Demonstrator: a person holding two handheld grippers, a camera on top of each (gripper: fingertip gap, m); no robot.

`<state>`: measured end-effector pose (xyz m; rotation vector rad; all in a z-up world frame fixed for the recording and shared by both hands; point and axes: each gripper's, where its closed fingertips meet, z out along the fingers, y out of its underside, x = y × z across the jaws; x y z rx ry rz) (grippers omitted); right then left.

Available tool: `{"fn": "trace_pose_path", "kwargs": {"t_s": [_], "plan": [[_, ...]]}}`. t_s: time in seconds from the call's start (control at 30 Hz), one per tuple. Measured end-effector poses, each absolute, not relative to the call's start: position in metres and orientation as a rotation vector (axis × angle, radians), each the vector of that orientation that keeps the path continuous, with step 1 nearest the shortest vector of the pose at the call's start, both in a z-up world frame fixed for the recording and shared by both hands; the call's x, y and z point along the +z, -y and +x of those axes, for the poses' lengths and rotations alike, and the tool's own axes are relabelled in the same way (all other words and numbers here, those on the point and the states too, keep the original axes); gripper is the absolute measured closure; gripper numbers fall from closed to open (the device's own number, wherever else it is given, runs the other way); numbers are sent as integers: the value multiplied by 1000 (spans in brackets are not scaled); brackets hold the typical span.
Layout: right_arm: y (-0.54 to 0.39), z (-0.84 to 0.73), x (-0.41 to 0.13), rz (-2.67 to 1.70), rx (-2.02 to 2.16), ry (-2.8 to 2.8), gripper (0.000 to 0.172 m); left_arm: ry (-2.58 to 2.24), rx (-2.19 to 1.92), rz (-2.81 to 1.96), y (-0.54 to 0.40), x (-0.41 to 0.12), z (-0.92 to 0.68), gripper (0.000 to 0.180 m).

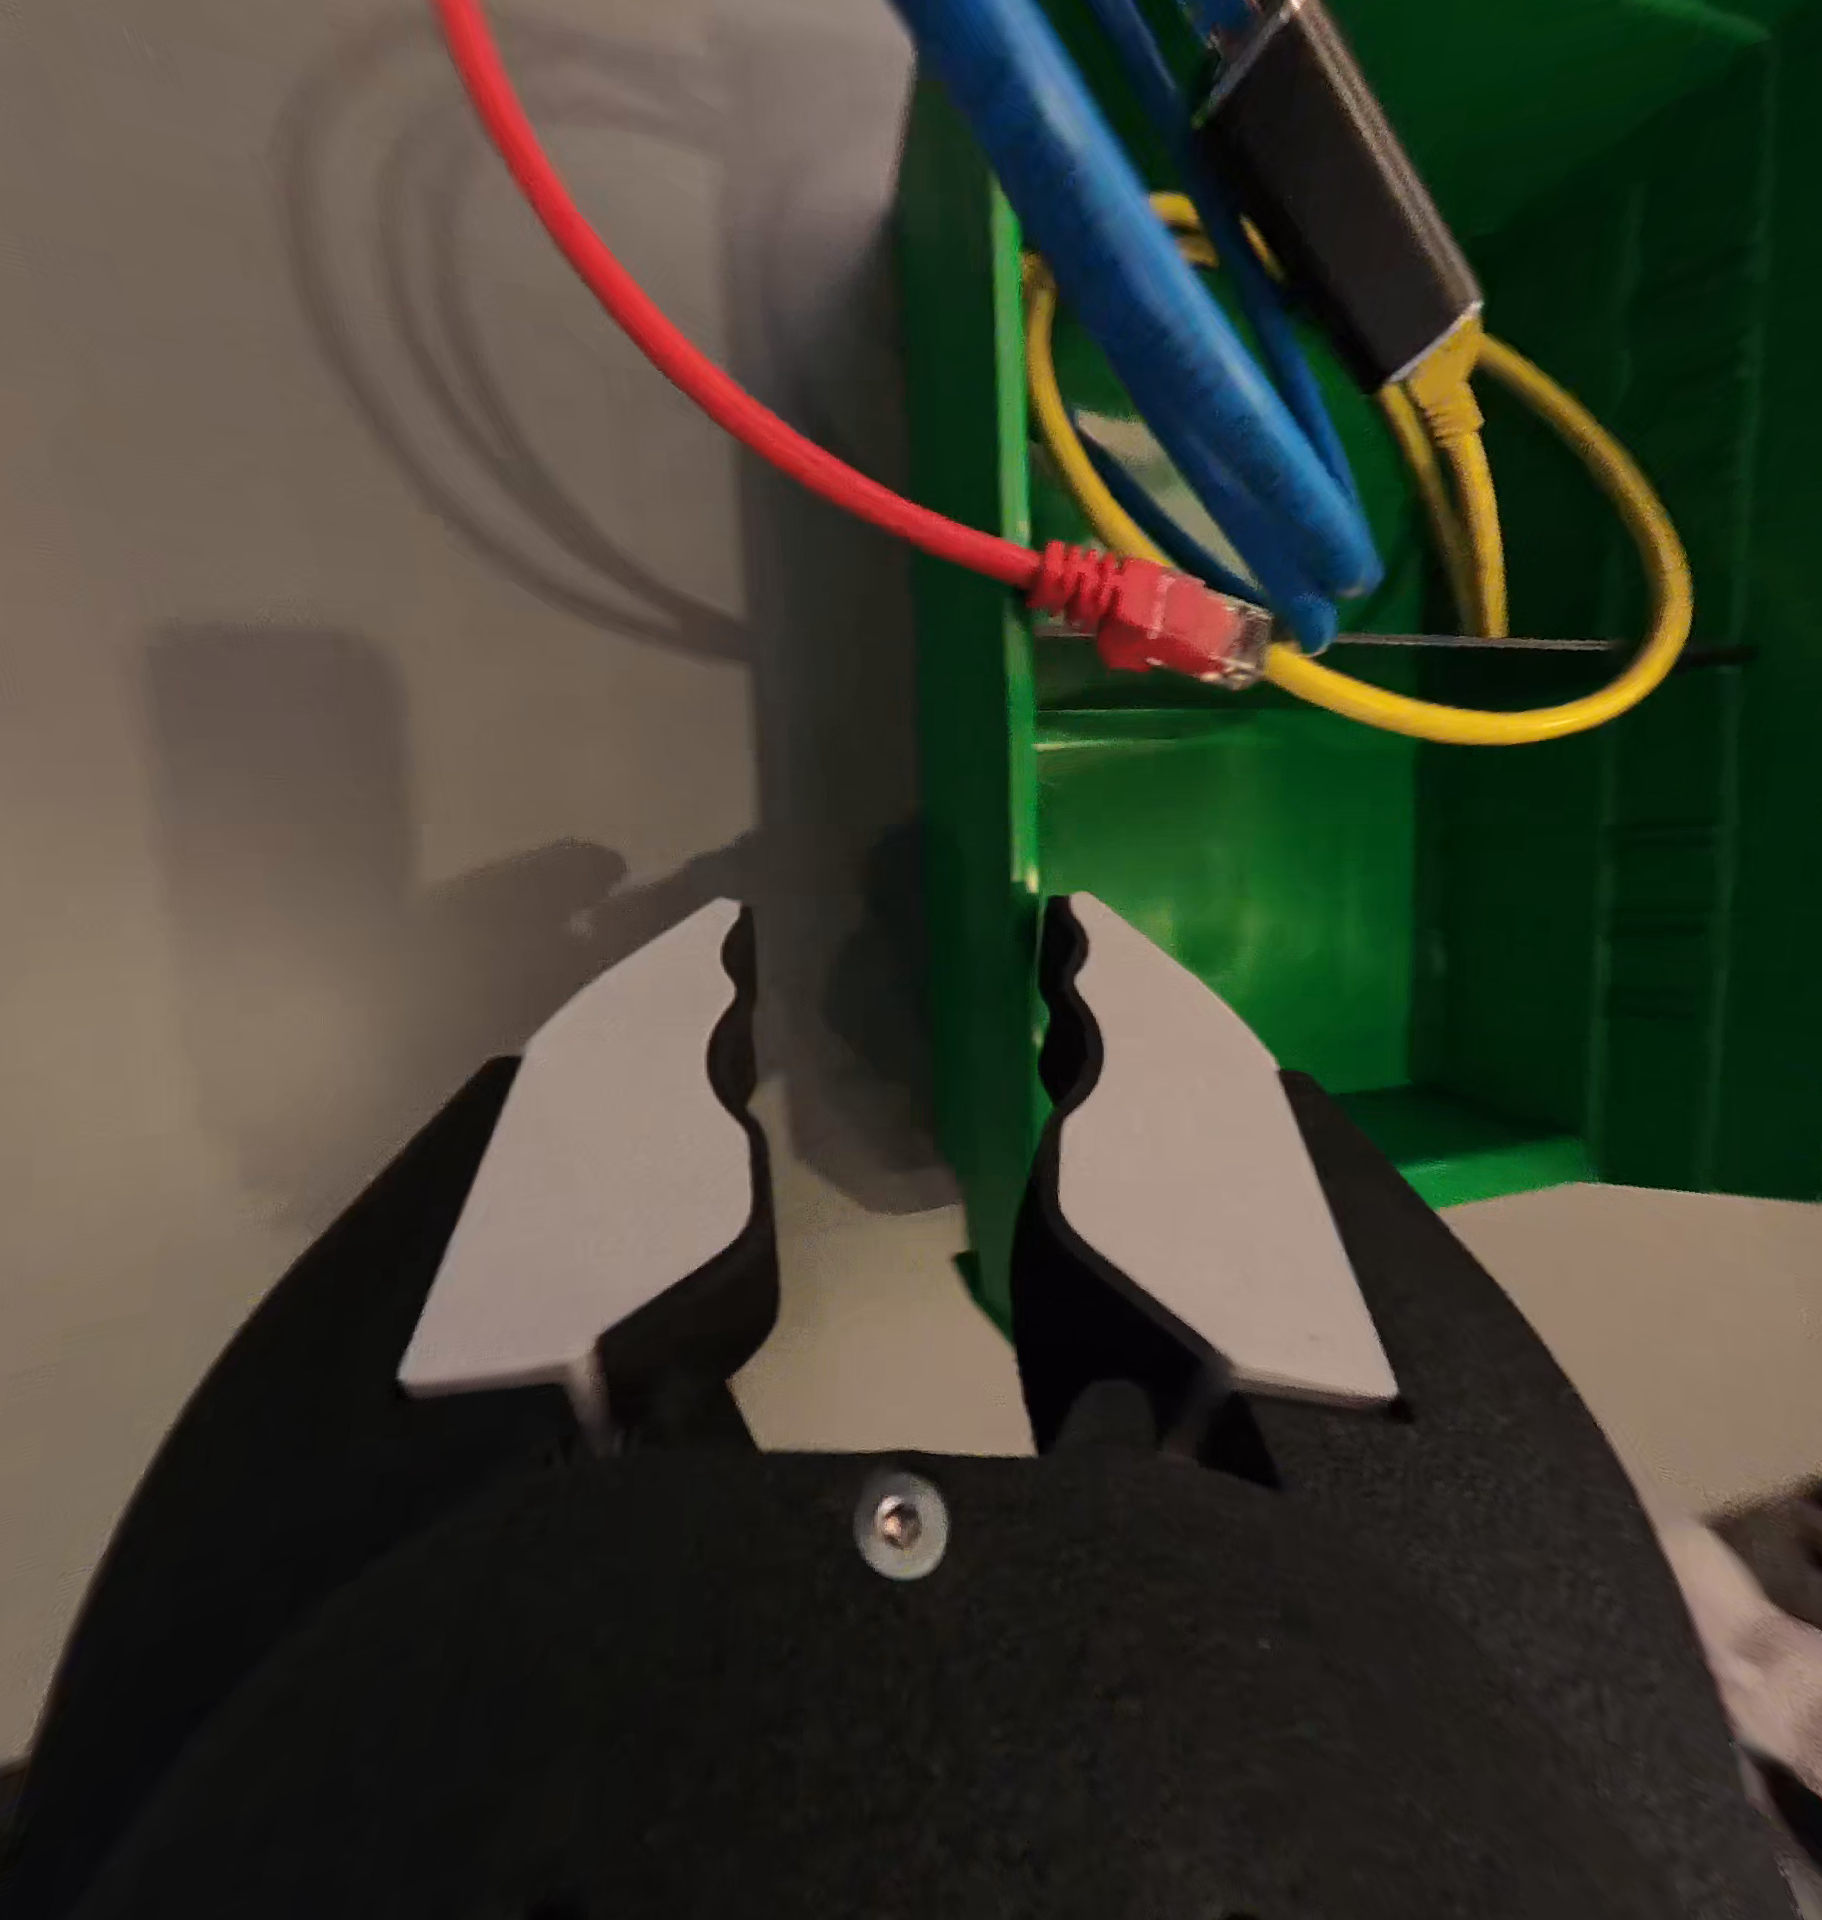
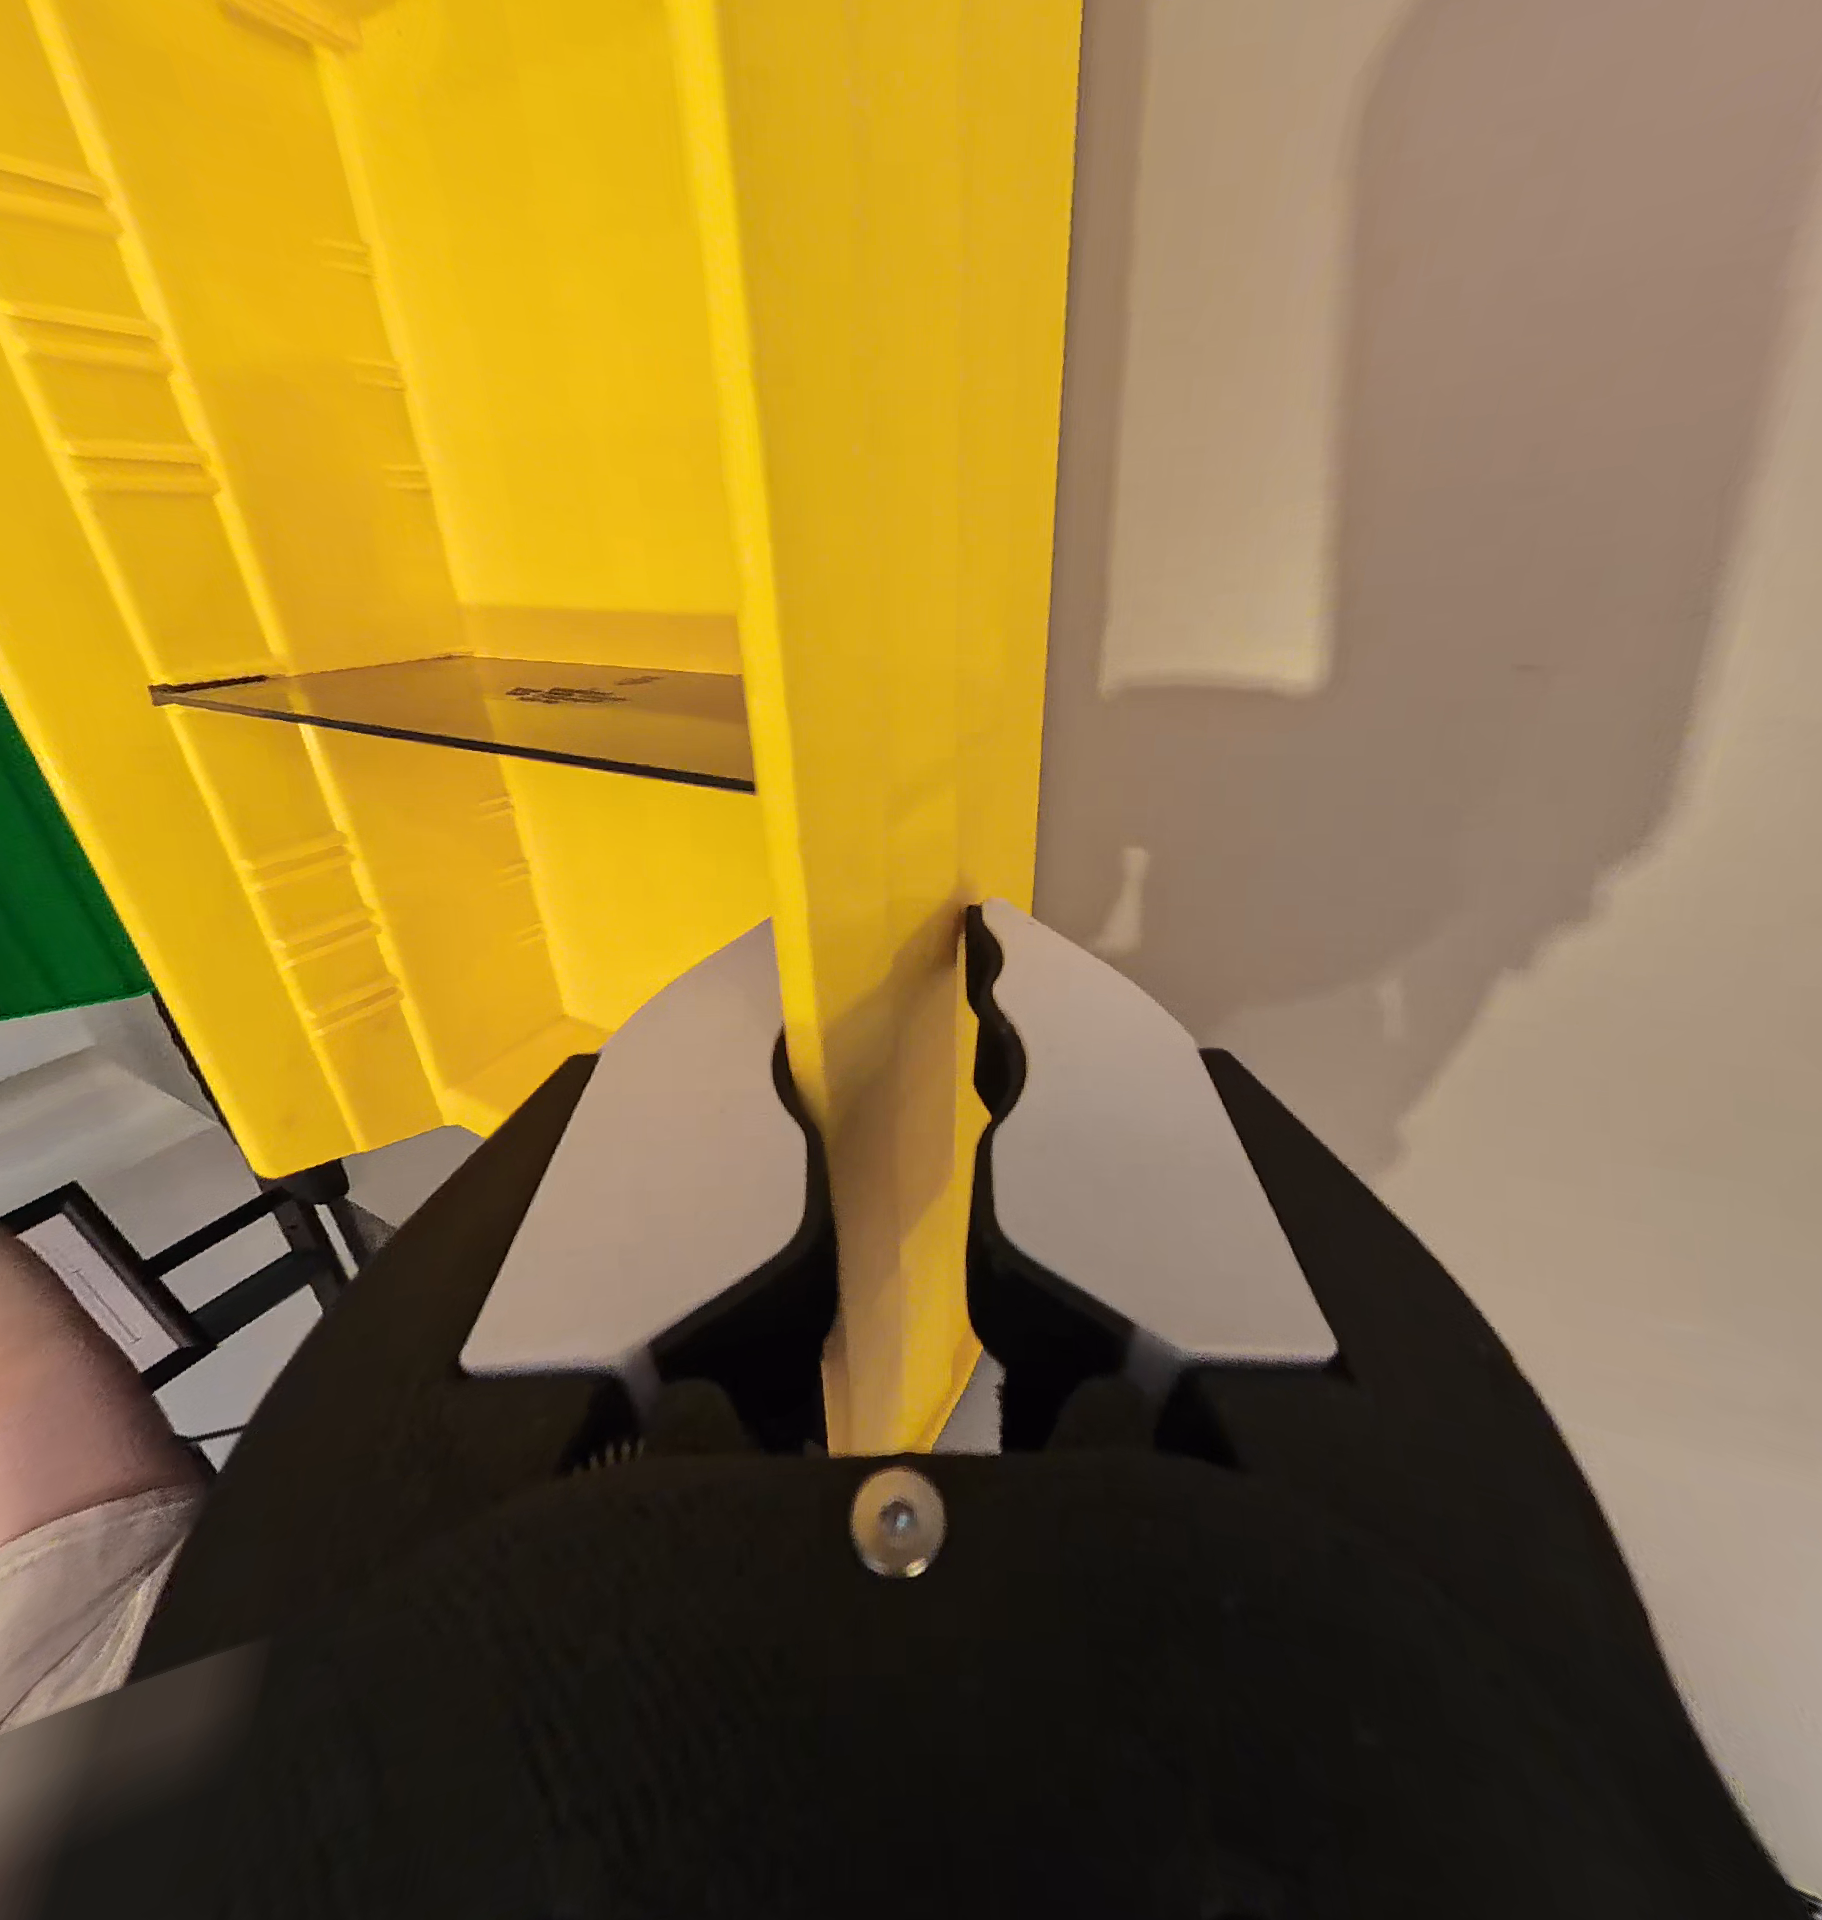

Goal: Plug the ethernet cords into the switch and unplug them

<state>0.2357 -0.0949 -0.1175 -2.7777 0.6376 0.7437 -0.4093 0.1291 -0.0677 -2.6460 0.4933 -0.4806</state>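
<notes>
Plugging looks unfinished: red ethernet plug [image 1: 1167, 629] dangles loose beside green bin [image 1: 1302, 883]. Left hand-held gripper [image 1: 896, 997] gapes wide, empty; right hand-held gripper [image 2: 876, 997] clamps yellow bin wall [image 2: 886, 727].

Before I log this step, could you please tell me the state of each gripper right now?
Left gripper: open, holding nothing; the green bin wall stands between its fingers.
Right gripper: closed on the yellow bin wall.

Left tool [image 1: 899, 914] agape, right tool [image 2: 871, 925] clamped
</notes>
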Motion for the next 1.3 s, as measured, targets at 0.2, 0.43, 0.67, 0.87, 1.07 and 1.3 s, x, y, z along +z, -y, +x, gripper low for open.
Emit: {"fn": "trace_pose_path", "kwargs": {"t_s": [0.2,0.43,0.67,0.87,1.07,1.3], "plan": [[92,241,-107,-2742,672,-634,145,-663,69,-2450,-120,-31,-445,110],[90,258,-66,-2584,500,-656,143,-833,1083,-1979,-105,36,-492,105],[75,266,63,-2104,73,-438,144,-920,1255,-1823,-96,56,-479,104],[78,194,193,-1460,-145,36,132,-1000,980,-1862,-102,51,-459,116],[72,132,217,-1112,-292,276,132,-1171,539,-1738,-121,51,-419,107],[29,100,185,-1252,-238,409,132,-1624,576,-1757,-133,-2,-390,102]]}}
